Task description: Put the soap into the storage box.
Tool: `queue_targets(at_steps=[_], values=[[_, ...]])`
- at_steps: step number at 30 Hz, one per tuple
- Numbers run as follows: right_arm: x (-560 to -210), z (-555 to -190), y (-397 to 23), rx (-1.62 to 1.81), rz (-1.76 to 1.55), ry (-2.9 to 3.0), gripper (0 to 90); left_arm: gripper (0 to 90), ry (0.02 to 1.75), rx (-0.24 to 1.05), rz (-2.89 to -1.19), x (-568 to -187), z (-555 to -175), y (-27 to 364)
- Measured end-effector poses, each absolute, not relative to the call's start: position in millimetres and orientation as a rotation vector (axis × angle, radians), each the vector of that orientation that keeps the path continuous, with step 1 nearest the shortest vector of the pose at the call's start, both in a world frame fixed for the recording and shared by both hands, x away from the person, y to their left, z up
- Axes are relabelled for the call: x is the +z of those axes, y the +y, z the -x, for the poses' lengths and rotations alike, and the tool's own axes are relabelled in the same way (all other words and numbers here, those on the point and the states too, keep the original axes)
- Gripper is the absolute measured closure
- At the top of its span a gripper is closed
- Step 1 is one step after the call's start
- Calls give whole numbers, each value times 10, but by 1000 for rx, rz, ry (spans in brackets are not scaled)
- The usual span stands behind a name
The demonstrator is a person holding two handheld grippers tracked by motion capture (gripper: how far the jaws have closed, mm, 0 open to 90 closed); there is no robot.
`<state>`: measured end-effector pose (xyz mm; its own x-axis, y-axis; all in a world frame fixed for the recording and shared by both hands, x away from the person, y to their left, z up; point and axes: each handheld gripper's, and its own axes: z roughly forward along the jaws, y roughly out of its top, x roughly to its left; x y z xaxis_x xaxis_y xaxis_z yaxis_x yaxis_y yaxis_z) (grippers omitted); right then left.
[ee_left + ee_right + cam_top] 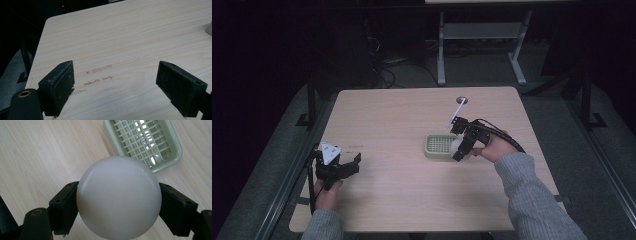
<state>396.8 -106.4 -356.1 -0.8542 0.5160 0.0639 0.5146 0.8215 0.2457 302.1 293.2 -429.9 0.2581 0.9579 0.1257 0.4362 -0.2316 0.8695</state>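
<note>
Table (402,200) of pale wood, mostly bare; faint scuff marks (100,75) lie on it ahead of the left gripper (346,167), whose jaws stand spread wide with nothing between, near the left front edge. Green slotted tray (437,146) sits right of centre, nothing seen inside its grid. Right gripper (458,150) pinches a white ball (118,198) between both jaws, ball held just beside the tray's right end, above the tabletop. White stick-like tool (456,112) lies behind the tray, well apart from it.
</note>
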Motion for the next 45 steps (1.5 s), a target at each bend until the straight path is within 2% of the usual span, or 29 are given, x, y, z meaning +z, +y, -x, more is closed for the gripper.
queue_targets(at_steps=[45], values=[[-3602,-4202,-806,399,-827,3021,224,148,1279,906,-1800,-4296,-3023,2927]])
